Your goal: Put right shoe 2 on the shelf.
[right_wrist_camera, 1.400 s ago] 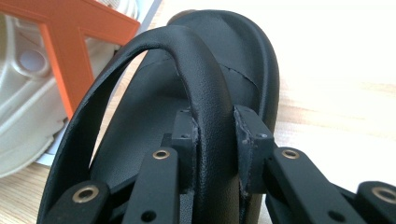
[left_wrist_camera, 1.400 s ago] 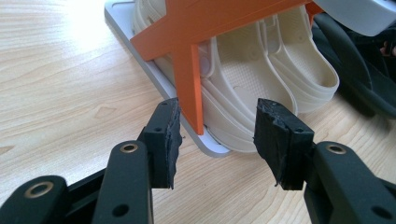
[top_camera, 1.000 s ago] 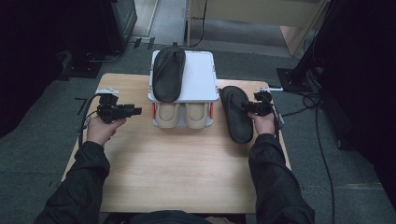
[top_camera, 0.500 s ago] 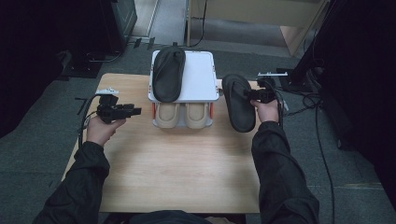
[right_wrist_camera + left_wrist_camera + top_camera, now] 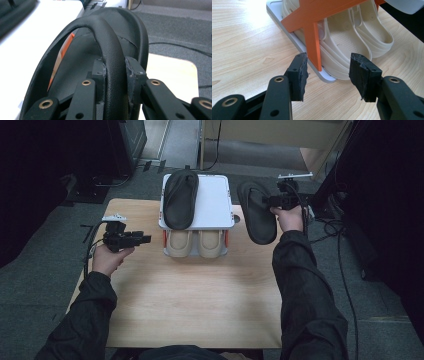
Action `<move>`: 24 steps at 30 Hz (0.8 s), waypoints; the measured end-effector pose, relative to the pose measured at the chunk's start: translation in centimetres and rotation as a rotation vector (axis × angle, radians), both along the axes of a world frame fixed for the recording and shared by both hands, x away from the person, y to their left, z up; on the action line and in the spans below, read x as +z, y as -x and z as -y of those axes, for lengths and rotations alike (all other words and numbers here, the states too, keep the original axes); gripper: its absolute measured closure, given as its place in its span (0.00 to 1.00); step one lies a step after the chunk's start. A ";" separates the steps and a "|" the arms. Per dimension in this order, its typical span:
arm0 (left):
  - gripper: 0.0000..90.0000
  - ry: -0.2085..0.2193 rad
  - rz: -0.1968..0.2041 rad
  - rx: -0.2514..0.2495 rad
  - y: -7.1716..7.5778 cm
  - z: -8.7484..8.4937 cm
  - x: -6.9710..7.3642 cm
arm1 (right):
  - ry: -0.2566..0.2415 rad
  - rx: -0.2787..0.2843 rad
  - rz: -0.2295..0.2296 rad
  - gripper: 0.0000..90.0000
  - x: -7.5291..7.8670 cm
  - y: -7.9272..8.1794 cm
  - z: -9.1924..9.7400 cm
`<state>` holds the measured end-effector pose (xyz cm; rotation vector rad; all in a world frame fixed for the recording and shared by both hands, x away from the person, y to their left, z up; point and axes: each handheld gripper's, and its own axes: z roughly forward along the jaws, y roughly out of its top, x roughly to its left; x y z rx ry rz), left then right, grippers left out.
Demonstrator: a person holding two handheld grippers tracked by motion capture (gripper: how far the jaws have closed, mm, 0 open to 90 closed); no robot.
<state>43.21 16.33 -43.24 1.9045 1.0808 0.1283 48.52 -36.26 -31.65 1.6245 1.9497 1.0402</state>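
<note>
My right gripper (image 5: 272,200) is shut on the strap of a black slipper (image 5: 257,211), held in the air beside the right of a white shoe rack (image 5: 215,202). In the right gripper view the pads (image 5: 100,72) pinch the slipper's strap (image 5: 110,50) from both sides. A second black slipper (image 5: 180,198) lies on the rack's top shelf at the left. A cream pair of slippers (image 5: 196,243) sits on the lower shelf. My left gripper (image 5: 146,239) stands open left of the rack; in its own view the left gripper (image 5: 327,73) faces the cream slippers (image 5: 352,42) and an orange rack support (image 5: 314,35).
The wooden table (image 5: 190,300) has free room in front of the rack. Cables (image 5: 345,270) trail on the grey floor to the right. Dark furniture stands beyond the table's back-left and right sides.
My right gripper has lifted the black slipper off the table and carried it up and toward the rack's top level. The left gripper has stayed still.
</note>
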 end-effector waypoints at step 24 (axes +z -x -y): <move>0.54 0.003 0.014 -0.017 0.0 -0.2 0.3 | 0.033 0.089 -0.004 0.80 2.3 -4.8 -9.6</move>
